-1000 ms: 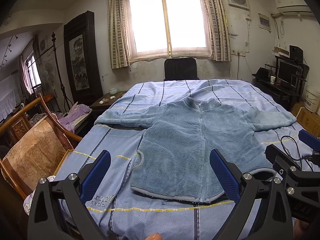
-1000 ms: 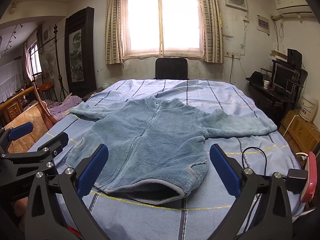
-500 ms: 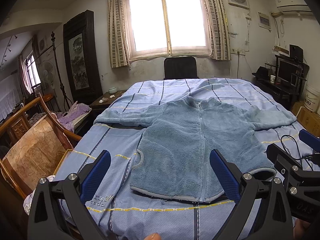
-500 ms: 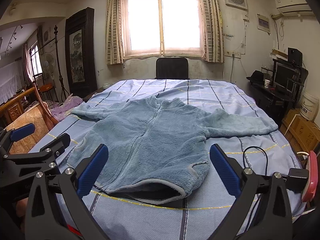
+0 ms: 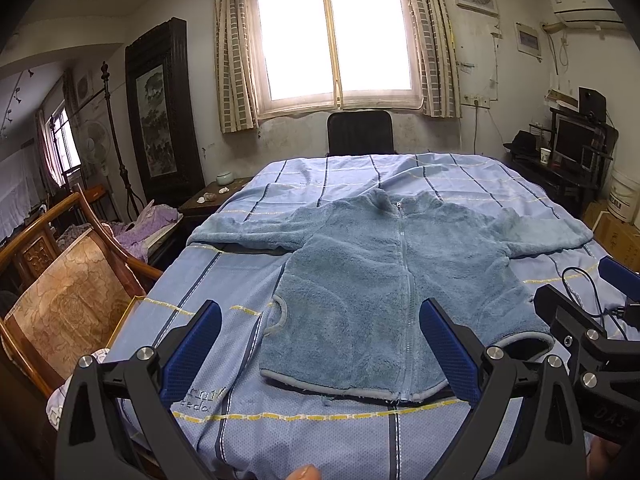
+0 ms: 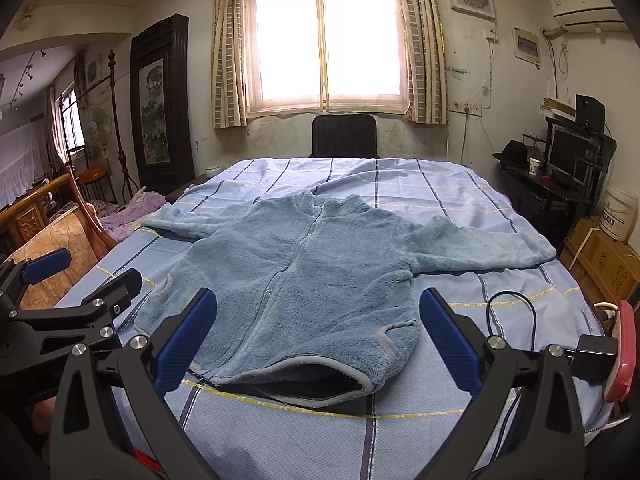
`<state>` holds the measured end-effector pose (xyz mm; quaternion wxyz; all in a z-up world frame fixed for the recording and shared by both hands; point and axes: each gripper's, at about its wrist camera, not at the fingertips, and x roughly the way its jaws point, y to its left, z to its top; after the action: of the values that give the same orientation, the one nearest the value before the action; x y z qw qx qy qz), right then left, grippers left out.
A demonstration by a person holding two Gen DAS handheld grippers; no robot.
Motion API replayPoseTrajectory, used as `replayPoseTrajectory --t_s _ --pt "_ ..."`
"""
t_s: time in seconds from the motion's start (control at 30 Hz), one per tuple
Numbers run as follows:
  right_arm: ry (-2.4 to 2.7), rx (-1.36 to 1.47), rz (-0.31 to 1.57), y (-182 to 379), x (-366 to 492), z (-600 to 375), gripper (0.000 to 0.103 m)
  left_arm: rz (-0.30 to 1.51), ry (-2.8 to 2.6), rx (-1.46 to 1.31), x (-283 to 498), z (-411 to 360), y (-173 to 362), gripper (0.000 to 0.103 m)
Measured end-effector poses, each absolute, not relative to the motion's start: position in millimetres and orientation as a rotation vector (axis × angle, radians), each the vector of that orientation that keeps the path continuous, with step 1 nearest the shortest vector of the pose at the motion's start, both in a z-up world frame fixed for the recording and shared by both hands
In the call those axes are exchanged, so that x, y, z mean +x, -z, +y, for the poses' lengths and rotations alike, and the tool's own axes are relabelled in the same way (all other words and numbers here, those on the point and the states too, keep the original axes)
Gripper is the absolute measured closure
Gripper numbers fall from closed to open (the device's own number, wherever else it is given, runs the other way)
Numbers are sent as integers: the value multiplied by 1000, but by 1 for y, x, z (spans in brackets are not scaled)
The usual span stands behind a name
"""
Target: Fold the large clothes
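Note:
A blue fleece zip jacket lies flat on the bed, front up, zipped, both sleeves spread out to the sides, hem toward me. My left gripper hovers open above the near hem, nothing between its blue pads. My right gripper is open too, held over the hem's right part, where the hem gapes open. Each gripper shows at the edge of the other's view.
The bed has a light blue checked sheet. A black cable and a red-and-white device lie near its right edge. A wooden chair stands on the left, a black chair beyond the far end, a desk to the right.
Both views have shifted very slightly; the jacket lies unchanged and both grippers stay open above the hem.

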<state>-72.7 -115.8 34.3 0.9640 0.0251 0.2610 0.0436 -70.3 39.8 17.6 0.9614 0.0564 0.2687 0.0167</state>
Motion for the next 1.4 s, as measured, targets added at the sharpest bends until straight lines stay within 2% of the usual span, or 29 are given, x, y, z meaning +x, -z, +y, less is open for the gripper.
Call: replayPoseTrajectory --t_s 0.7,1.0,1.23,1.3,1.33,1.37,1.4 --pt "-112 72 567 -21 -65 -122 4 592 -26 109 -61 47 -5 4" --pt "-318 547 763 27 -23 -205 4 798 0 -32 -7 116 29 4" --pt "-377 612 896 58 2 -195 5 990 52 -168 33 157 71 4" --pt "-379 636 928 67 9 -191 6 1023 75 -180 38 158 80 5" --pt "-382 639 941 70 12 -189 11 1028 84 -172 40 156 82 5" --pt "-382 636 951 72 14 -188 21 1028 90 -162 41 155 83 5" --pt "-381 629 964 74 17 -186 27 1026 93 -150 42 153 84 5"
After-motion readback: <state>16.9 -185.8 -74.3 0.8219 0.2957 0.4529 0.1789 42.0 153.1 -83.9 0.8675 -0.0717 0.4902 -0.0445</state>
